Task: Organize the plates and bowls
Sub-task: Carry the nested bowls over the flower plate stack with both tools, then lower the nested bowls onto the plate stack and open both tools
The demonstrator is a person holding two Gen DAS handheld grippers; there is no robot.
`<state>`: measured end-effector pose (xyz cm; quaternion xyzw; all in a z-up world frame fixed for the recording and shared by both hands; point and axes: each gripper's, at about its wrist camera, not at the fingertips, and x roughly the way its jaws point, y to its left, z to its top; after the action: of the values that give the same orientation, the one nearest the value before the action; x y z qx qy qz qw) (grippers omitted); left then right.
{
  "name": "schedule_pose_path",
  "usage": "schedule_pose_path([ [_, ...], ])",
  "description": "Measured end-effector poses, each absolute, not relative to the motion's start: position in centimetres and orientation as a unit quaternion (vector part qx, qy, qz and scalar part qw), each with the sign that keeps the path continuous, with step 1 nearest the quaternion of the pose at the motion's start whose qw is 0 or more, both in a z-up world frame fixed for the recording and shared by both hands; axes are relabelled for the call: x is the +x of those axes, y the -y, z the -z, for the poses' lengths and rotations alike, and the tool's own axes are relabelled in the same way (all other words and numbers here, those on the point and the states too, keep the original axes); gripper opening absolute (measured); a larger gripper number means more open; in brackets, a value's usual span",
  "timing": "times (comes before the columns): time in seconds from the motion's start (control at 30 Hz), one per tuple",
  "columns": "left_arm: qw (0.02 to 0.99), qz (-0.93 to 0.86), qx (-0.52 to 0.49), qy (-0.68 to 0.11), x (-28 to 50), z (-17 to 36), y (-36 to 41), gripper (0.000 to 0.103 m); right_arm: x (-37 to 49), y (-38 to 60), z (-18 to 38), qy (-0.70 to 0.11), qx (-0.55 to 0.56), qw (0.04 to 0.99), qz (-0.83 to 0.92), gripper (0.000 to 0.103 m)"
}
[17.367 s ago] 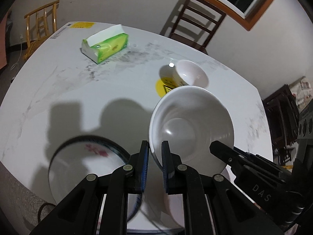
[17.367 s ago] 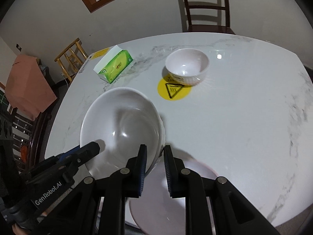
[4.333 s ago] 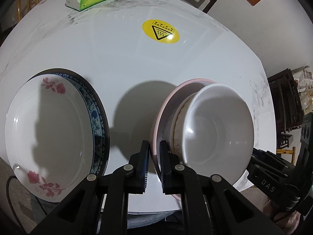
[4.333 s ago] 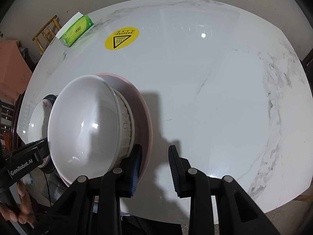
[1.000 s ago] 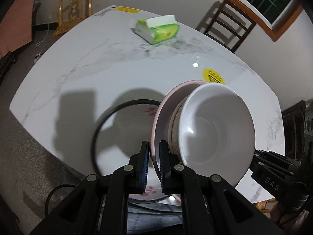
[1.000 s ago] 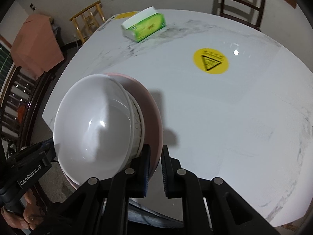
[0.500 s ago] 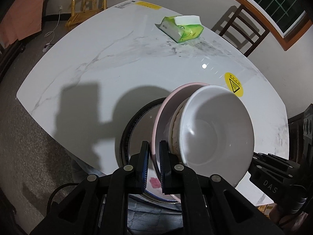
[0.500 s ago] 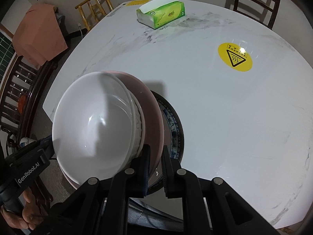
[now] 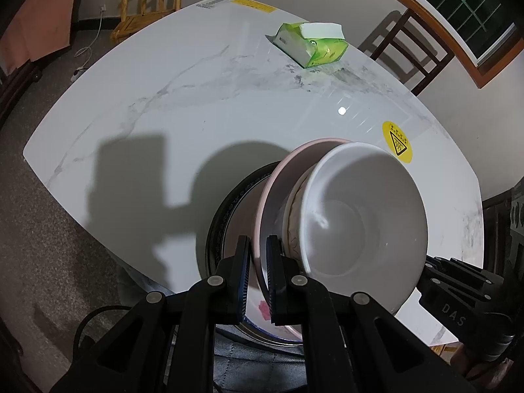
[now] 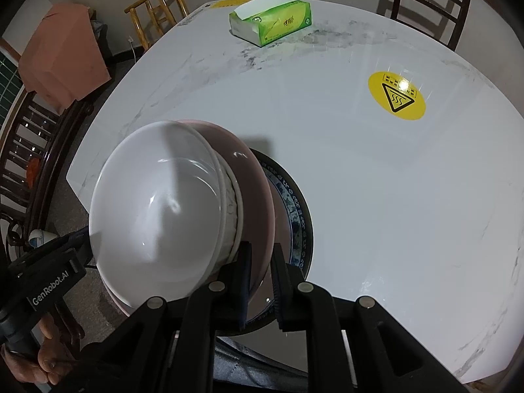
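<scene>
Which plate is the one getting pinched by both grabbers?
The pink plate, carrying the bowls; both grippers clamp its rim. The blue-patterned plate lies underneath, ungripped.

We see a white marble-patterned tabletop (image 9: 183, 104) with rounded corners and grey veining, darker smudges gathering toward its far side. A green tissue box (image 9: 311, 44), a white sheet standing out of its top, lies on the tabletop near the far edge. A round yellow warning sticker (image 10: 396, 95) with a black triangle is stuck flat on the surface, well apart from the box. At the near edge we find a dark-rimmed plate (image 10: 296, 209) with a blue-and-white patterned border resting on the tabletop, largely hidden from us. Broad shadows fall across the tabletop just beside that plate.
</scene>
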<state>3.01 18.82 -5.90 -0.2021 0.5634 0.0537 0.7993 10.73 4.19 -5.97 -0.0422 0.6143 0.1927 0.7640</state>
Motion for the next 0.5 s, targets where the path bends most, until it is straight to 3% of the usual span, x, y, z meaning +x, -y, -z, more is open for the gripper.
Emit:
schedule_pose_path([
  [0.3, 0.81, -0.048, -0.198, -0.55, 2.92, 5.8, -19.09, 0.006, 10.61, -4.37, 5.76, -0.606, -0.05, 0.771, -0.19, 0.016],
  [0.5, 0.821, -0.059, -0.194, -0.534, 2.5, 5.09, -19.63, 0.018, 10.47, -3.6, 5.55, -0.593, -0.059, 0.782, -0.179, 0.034],
])
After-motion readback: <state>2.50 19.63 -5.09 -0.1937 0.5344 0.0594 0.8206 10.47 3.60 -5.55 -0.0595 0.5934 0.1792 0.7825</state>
